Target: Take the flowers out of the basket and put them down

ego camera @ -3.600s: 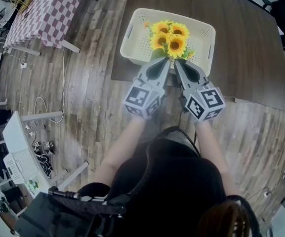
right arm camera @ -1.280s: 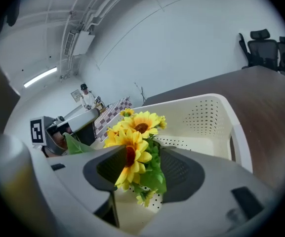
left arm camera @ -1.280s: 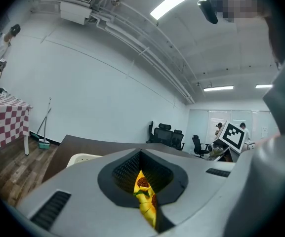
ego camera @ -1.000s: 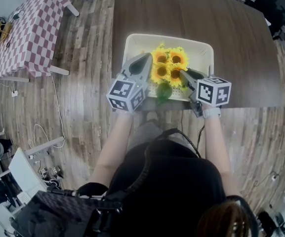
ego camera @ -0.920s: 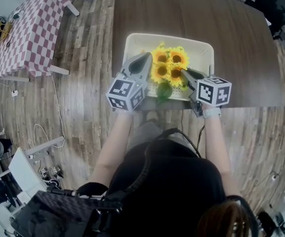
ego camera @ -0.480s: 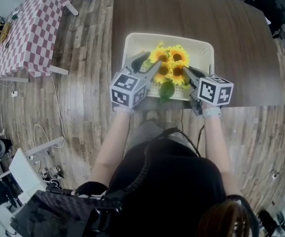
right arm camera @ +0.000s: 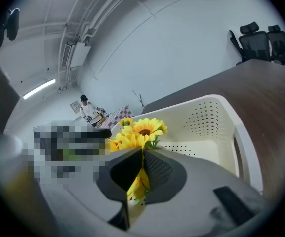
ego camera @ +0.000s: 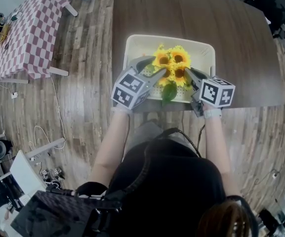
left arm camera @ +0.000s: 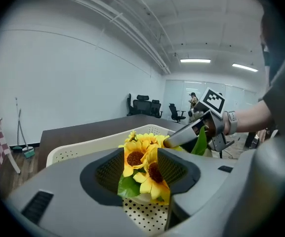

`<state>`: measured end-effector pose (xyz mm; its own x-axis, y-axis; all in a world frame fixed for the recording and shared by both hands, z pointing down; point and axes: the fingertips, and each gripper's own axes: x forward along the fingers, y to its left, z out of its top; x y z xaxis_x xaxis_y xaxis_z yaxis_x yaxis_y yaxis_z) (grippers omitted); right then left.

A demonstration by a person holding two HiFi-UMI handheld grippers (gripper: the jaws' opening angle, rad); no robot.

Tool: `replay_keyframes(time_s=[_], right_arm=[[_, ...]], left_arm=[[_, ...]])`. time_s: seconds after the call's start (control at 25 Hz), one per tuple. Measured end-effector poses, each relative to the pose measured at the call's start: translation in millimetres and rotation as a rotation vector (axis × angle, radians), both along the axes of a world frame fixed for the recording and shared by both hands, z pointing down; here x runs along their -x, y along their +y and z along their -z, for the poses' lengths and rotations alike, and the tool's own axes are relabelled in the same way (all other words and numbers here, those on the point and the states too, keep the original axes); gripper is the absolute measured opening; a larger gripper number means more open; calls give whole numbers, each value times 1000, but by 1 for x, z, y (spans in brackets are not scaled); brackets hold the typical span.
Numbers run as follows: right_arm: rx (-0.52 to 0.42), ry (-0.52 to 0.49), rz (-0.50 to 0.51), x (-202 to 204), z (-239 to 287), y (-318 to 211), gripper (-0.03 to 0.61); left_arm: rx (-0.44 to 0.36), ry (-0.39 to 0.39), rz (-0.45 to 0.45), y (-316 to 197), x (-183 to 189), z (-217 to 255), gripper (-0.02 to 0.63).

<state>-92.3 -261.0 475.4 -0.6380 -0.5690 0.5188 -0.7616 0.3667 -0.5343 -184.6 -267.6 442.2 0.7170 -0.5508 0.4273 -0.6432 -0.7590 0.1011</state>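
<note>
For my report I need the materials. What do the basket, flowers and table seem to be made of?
The basket looks like matte cream plastic: moulded holes. The flowers are likely artificial: uniform petals. The table seems dark wood or veneer: faint grain.

Showing flowers (ego camera: 172,65) yellow with brown centres, basket (ego camera: 204,51) cream and dotted with holes, table (ego camera: 241,43) dark brown, cloth (ego camera: 31,31) red-and-white checked.

Left gripper (left arm camera: 141,153) jaws are opening, with the sunflowers (left arm camera: 135,158) right between them over a white perforated basket (left arm camera: 78,151). The right gripper (left arm camera: 178,138) pokes in from the right against the bunch, next to a green leaf (left arm camera: 200,141).
</note>
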Motion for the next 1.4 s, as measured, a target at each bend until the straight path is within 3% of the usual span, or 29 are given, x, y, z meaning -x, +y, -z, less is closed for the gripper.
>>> replay_keyframes(time_s=[0.2, 0.36, 0.48, 0.56, 1.0, 1.2, 1.4], right_arm=[[3, -3, -9, -1, -1, 0, 11], [10, -2, -19, -3, -4, 0, 11], [11, -9, -22, -1, -1, 0, 11], [11, -13, -24, 0, 1, -1, 11], [4, -17, -27, 4, 2, 1, 11], [-20, -16, -24, 6, 6, 3, 7], [-38, -65, -29, 6, 14, 3, 6]], left_arm=[[-2, -42, -48, -1, -6, -7, 218], [-1, -119, -109, 3, -7, -13, 215], [-7, -152, -150, 5, -11, -16, 168], [-10, -153, -156, 5, -13, -16, 130], [-1, -130, -158, 5, -14, -15, 86], [-19, -123, -163, 8, -18, -16, 19], [-47, -113, -120, 5, -19, -4, 9]])
